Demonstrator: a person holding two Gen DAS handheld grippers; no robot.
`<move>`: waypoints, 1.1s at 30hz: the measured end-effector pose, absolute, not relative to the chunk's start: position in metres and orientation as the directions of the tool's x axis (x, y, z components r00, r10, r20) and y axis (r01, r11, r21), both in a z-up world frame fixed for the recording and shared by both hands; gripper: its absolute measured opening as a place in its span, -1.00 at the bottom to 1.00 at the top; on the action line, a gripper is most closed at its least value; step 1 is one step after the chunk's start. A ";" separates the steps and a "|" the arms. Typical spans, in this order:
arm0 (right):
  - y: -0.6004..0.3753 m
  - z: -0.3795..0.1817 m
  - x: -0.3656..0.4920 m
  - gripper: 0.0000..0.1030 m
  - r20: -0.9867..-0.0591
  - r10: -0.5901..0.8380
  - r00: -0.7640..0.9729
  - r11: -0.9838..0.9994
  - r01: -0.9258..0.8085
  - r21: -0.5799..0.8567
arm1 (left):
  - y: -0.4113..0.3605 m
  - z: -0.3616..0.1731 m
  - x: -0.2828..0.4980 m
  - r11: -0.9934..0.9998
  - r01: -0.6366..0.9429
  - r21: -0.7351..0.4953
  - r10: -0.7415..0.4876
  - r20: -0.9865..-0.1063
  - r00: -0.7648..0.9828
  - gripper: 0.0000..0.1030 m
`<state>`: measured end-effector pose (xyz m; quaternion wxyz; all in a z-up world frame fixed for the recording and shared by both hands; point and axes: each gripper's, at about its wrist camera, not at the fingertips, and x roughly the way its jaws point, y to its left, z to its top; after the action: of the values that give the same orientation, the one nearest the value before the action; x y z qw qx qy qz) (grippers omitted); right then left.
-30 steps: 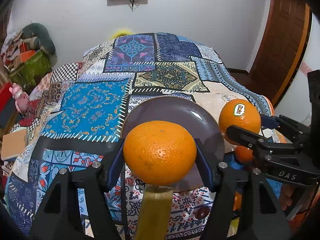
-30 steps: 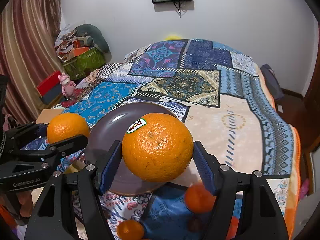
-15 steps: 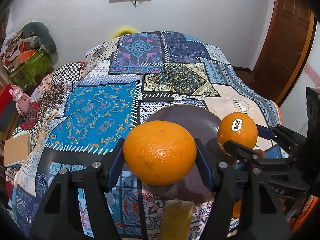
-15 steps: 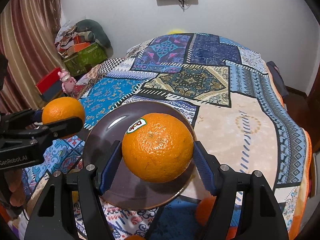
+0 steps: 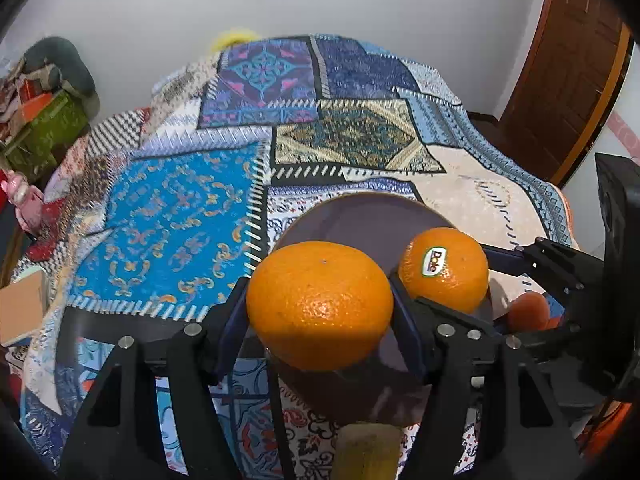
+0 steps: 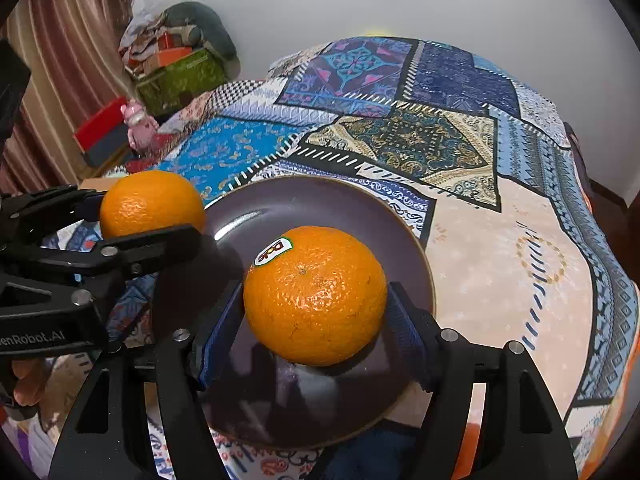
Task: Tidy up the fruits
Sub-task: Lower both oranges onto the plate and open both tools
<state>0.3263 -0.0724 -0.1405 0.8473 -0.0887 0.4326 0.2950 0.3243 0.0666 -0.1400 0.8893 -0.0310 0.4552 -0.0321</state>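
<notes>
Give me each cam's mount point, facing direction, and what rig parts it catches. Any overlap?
Left wrist: sits on the left claw, looks forward and down over the quilted bed; own two fingers grip a plain orange; right claw enters at right.
Right wrist: sits on the right claw, same downward angle; fingers grip the stickered orange; left claw and a fingertip of the person show at left.
Shared: dark plate, both oranges, bed, wall.
</notes>
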 end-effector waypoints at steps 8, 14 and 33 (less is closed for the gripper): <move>-0.070 -0.146 0.329 0.32 -0.795 0.414 0.443 0.795 -0.602 0.079 | 0.061 -0.162 0.342 0.993 0.048 -0.104 -0.113 -0.836 0.536 0.27; -0.072 -0.147 0.329 0.32 -0.795 0.416 0.441 0.789 -0.610 0.074 | 0.056 -0.167 0.350 0.990 0.064 -0.122 -0.137 -0.841 0.523 0.27; -0.077 -0.149 0.328 0.36 -0.798 0.427 0.426 0.787 -0.609 0.096 | 0.043 -0.163 0.347 0.994 0.081 -0.067 -0.100 -0.834 0.542 0.29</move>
<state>0.3283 -0.0769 -0.1487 0.8379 -0.1040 0.4376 0.3090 0.3465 0.0435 -0.1625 0.8780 -0.0103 0.4758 -0.0516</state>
